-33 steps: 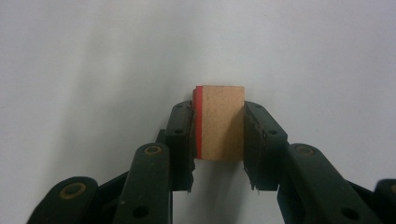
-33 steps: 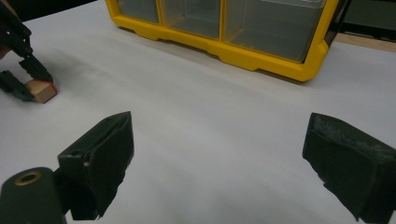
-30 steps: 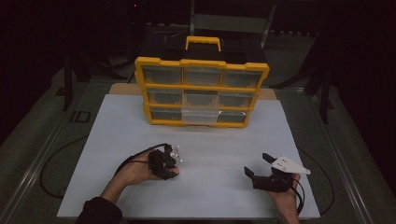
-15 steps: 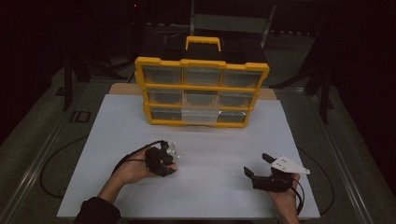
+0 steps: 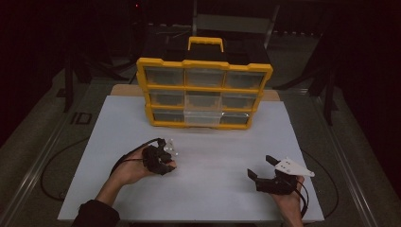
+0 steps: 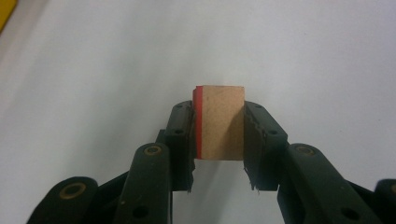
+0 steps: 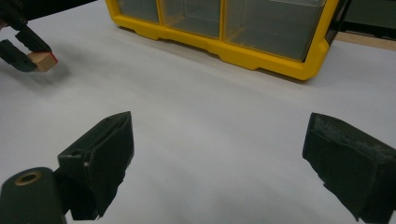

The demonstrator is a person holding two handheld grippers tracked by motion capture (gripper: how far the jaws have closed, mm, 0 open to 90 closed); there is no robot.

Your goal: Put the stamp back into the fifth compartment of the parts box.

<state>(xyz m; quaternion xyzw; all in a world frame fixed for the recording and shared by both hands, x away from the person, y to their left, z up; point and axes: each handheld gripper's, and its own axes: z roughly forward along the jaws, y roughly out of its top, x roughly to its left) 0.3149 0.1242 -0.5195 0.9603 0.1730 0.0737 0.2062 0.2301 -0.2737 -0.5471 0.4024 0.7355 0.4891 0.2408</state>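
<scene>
A small wooden block (image 6: 219, 122) with one red face sits clamped between the jaws of my left gripper (image 6: 218, 140), which is shut on it just above the white table. From above, that left gripper (image 5: 163, 158) is at the front left of the white sheet. The right gripper view catches the block (image 7: 43, 61) at its far left, held off the surface. My right gripper (image 7: 217, 161) stands open with nothing between its jaws, and the high view places it (image 5: 262, 168) at the front right. The yellow drawer organizer (image 5: 204, 90) stands upright at the back of the sheet.
The organizer (image 7: 224, 46) has three rows of clear drawers; the middle drawer (image 5: 202, 117) of the bottom row is pulled out a little. The white sheet (image 5: 213, 156) lies between the grippers and the organizer. Cables trail off both front corners.
My left gripper has moved slightly forward and right with the block. The right gripper has stayed in place.
</scene>
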